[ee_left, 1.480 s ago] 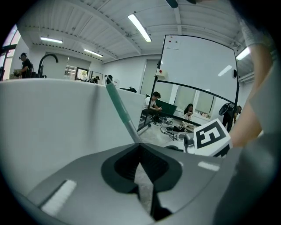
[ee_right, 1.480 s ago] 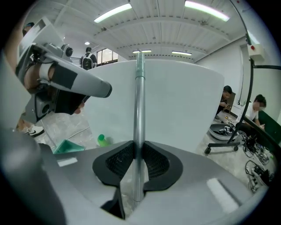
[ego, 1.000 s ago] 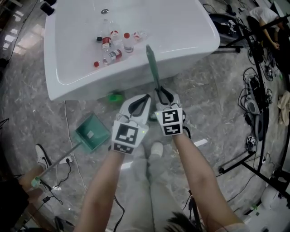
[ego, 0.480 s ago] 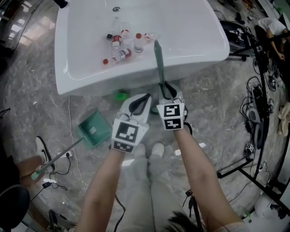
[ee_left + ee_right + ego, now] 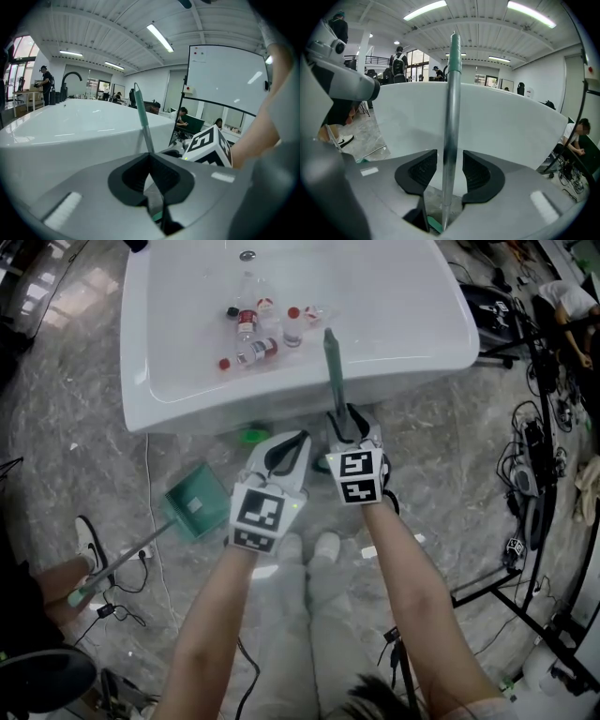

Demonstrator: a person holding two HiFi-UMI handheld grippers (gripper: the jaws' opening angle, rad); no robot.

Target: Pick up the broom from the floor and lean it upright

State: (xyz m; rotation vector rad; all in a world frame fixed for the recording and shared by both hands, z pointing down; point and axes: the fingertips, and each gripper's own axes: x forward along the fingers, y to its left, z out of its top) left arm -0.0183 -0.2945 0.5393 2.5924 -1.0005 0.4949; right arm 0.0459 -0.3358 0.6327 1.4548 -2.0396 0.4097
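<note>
Broom (image 5: 331,357): stands nearly upright at the front wall of the white tub (image 5: 187,399). In the head view its green grip shows above the rim. The metal shaft runs down between the jaws of the right gripper (image 5: 349,424). The lower end is hidden behind the grippers. Against a second ago the shaft stands a little steeper, at the same part of the tub wall.

Right gripper, own view (image 5: 450,171): jaws spread, having just been opening. The shaft (image 5: 451,117) stands between the ribbed pads (image 5: 423,173) with a gap on each side, so neither pad presses on it. In the earlier head views the jaws sat tighter round the shaft.

Left gripper (image 5: 292,444): just left of the right one, the two side by side, as before. In its own view (image 5: 152,176) the jaws are pressed together with nothing between them. The broom (image 5: 143,123) rises beyond them beside the tub wall.

Tub contents: several bottles (image 5: 251,329) with red caps lying in the basin, in the same cluster as earlier.

Dustpan (image 5: 192,507): green, on the marble floor to the left of the grippers. Its long handle runs toward the lower left. It is apart from the broom and lies as it did a second ago.

Green thing (image 5: 251,435): on the floor at the tub's foot, left of the grippers. What it is cannot be told.
</note>
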